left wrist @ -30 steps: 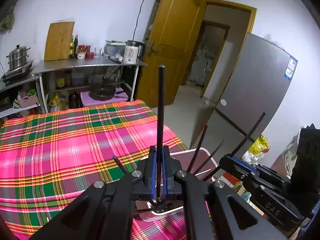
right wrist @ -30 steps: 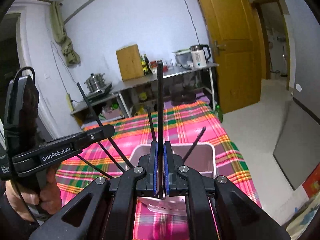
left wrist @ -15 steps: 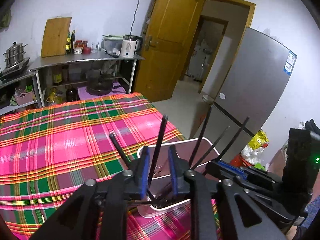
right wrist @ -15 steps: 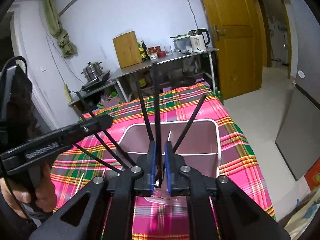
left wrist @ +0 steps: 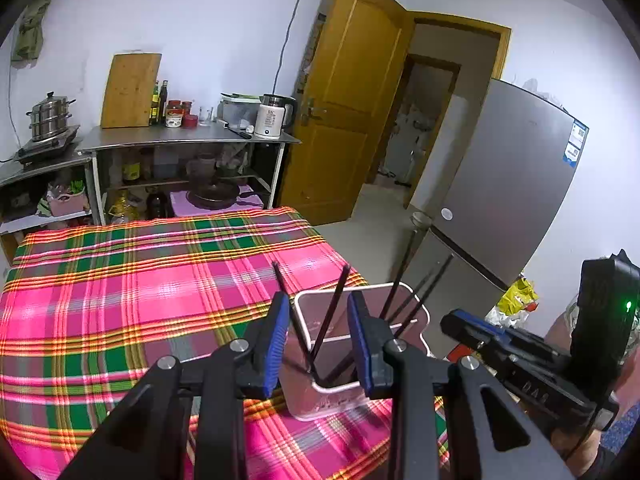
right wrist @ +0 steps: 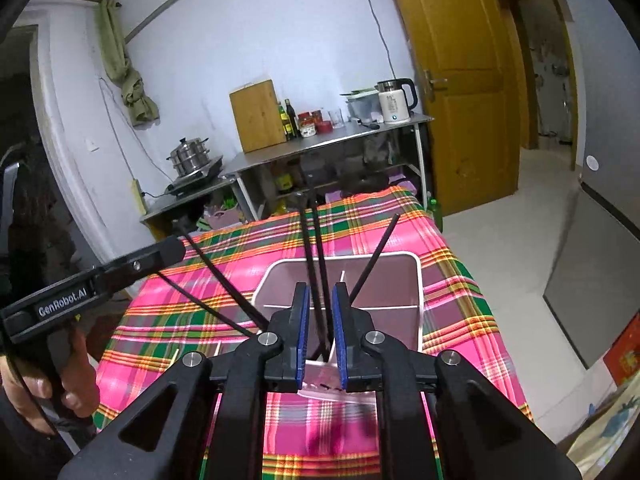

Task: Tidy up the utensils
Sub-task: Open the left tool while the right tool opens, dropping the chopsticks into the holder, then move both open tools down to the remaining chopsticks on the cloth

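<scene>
Left wrist view: left hand-held gripper (left wrist: 318,340) spread wide, gripping nothing, above the white utensil holder (left wrist: 416,312) on the plaid-covered bench (left wrist: 120,300). Black chopsticks (left wrist: 332,312) lean inside the holder. Right hand-held gripper (right wrist: 320,320) slightly parted around 2 chopsticks, pads not pinching.

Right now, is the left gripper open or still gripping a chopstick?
Open. The left gripper has its blue pads spread wide, and the chopstick between them leans free in the holder.

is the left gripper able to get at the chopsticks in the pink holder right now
Probably yes. The left gripper is open right over the pink holder, with a black chopstick standing up between its fingers; nothing blocks it. The right gripper crowds the same bin.
</scene>
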`<act>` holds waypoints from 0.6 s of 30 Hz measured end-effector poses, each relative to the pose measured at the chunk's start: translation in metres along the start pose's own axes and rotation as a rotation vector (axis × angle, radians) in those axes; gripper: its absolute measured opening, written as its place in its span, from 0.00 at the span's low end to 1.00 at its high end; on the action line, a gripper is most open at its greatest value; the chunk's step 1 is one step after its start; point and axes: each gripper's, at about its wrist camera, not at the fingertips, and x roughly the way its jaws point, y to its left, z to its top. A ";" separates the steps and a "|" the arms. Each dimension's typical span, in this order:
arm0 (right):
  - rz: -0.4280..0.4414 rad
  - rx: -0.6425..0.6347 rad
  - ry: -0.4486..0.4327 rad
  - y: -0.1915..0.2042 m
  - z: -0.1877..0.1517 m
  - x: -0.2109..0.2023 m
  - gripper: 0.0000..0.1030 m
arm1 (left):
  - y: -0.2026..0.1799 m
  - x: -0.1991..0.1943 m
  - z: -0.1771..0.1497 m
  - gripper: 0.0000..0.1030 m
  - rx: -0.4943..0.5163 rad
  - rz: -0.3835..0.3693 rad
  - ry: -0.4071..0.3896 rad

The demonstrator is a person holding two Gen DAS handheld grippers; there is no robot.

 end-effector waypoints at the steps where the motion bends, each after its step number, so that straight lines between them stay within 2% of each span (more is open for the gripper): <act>1: 0.004 -0.004 -0.006 0.002 -0.001 -0.005 0.11 | 0.001 -0.003 -0.002 0.31 -0.001 0.003 -0.003; 5: 0.015 -0.018 -0.021 0.009 -0.005 -0.017 0.12 | 0.004 -0.019 -0.012 0.31 -0.012 0.008 -0.015; 10: 0.029 -0.036 -0.020 0.018 -0.013 -0.024 0.12 | 0.008 -0.037 -0.027 0.36 -0.028 0.013 -0.029; 18: 0.060 -0.055 0.015 0.032 -0.035 -0.028 0.12 | 0.021 -0.063 -0.062 0.37 -0.043 0.055 -0.030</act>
